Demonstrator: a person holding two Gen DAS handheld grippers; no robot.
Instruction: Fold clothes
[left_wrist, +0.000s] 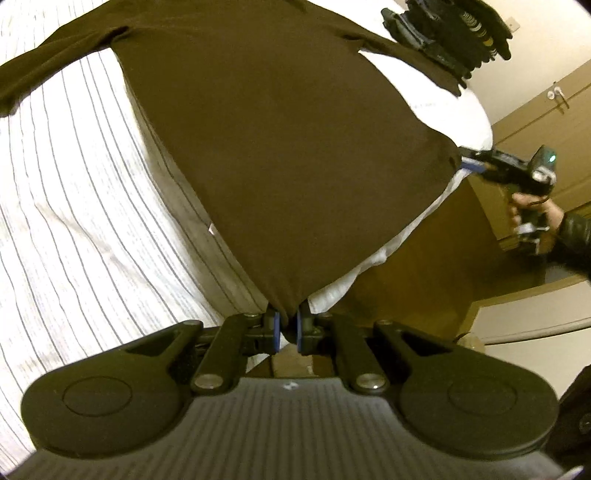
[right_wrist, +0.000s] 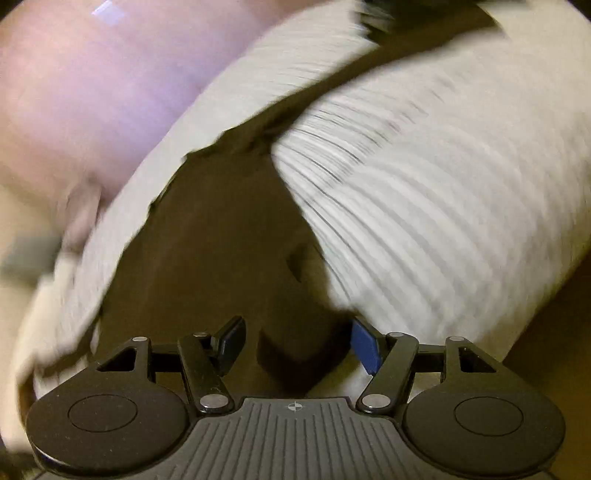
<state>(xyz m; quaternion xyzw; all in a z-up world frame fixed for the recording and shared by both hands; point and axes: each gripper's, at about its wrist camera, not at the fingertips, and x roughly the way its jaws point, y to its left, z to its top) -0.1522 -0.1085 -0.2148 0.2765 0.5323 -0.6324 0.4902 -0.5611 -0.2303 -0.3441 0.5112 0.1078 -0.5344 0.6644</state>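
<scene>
Left gripper (left_wrist: 287, 329): pinched tight on a hem corner of the brown shirt (left_wrist: 280, 129).
Shirt: spread flat across the striped bedsheet (left_wrist: 74, 206).
Right gripper (right_wrist: 295, 345): jaws wide, shirt corner lying between them; view blurred.

Striped white bed (left_wrist: 74, 206), brown shirt (left_wrist: 280, 155) spread flat on it

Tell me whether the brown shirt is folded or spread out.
Spread out: the shirt lies flat on the striped sheet, sleeves out, no fold visible.
</scene>
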